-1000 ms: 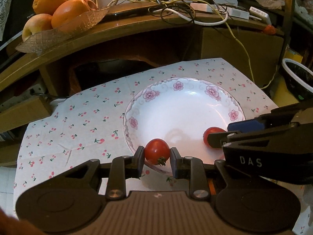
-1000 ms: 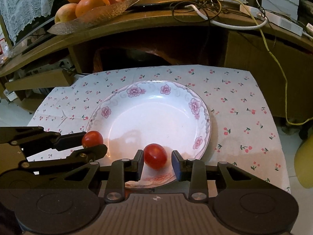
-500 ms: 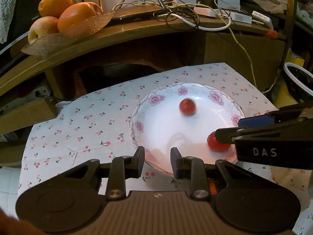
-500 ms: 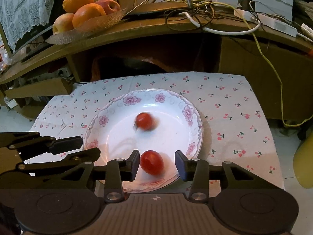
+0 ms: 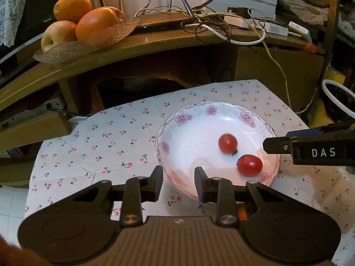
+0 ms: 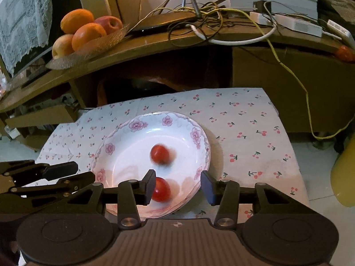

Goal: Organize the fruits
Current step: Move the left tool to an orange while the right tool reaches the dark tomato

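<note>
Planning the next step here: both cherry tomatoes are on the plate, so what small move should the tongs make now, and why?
Probably lift both tongs back from the floral plate. Both tomatoes, the farther tomatoe and the nearer tomato, lie loose inside it. The left tongs and right tongs are open and hold nothing, though the right tongs stand around the nearer tomato, and the farther one looks blurred, perhaps rolling.

Dim, warm backlight glows above; fisheye edges bend, one tomato point(image 6: 160, 154) motion-blurred.

2 tomatoes point(image 5: 227, 143) in plate point(image 5: 193, 108)
</note>
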`<state>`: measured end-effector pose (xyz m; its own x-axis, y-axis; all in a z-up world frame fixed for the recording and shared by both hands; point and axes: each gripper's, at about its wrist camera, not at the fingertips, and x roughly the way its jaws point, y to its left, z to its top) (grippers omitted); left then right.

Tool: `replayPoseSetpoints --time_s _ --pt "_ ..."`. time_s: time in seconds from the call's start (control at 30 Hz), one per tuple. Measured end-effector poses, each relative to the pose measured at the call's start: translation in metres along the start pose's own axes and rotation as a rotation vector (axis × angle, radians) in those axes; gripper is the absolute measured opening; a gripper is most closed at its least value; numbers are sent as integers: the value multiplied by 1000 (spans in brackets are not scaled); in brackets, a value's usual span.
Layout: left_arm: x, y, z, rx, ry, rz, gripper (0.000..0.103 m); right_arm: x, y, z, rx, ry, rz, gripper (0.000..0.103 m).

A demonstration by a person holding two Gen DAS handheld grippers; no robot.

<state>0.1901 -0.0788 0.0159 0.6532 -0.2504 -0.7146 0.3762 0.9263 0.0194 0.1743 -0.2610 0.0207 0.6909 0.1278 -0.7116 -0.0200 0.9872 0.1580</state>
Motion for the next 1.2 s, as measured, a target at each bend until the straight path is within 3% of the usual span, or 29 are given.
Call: replayPoseSetpoints --time_s 0.73,1.2 --pt "-48 40 -42 -2 26 -9 38 -23 17 -44 -118 94 72 49" --pt "-49 53 -68 18 78 -12 39 -30 47 -60 -169 131 162 55"
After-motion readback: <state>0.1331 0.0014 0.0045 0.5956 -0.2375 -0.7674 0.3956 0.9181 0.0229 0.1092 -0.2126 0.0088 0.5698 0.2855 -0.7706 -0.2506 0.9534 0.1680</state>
